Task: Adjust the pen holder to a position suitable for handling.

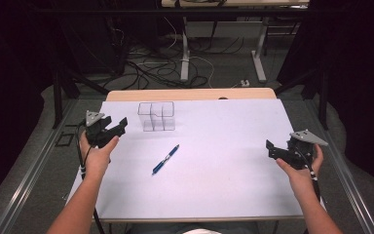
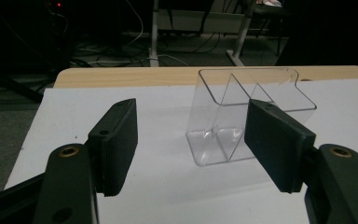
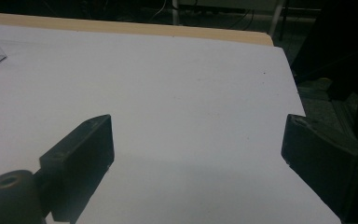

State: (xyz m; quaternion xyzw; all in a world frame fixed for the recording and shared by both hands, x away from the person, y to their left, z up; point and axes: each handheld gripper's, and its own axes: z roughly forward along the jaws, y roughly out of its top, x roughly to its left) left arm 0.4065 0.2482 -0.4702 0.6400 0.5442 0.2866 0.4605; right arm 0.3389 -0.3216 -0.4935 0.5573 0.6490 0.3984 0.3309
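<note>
Clear plastic organizer [image 1: 156,116] with upright compartments stood toward the far side of the white-topped desk [image 1: 224,146], and a blue pen [image 1: 165,159] lay flat near the middle, well apart from it. Left claw [image 1: 118,127] hovered near the organizer with its jaws spread wide and nothing between them. Right claw [image 1: 271,149] hung over the desk's right edge, its jaws likewise apart and holding nothing.
</note>
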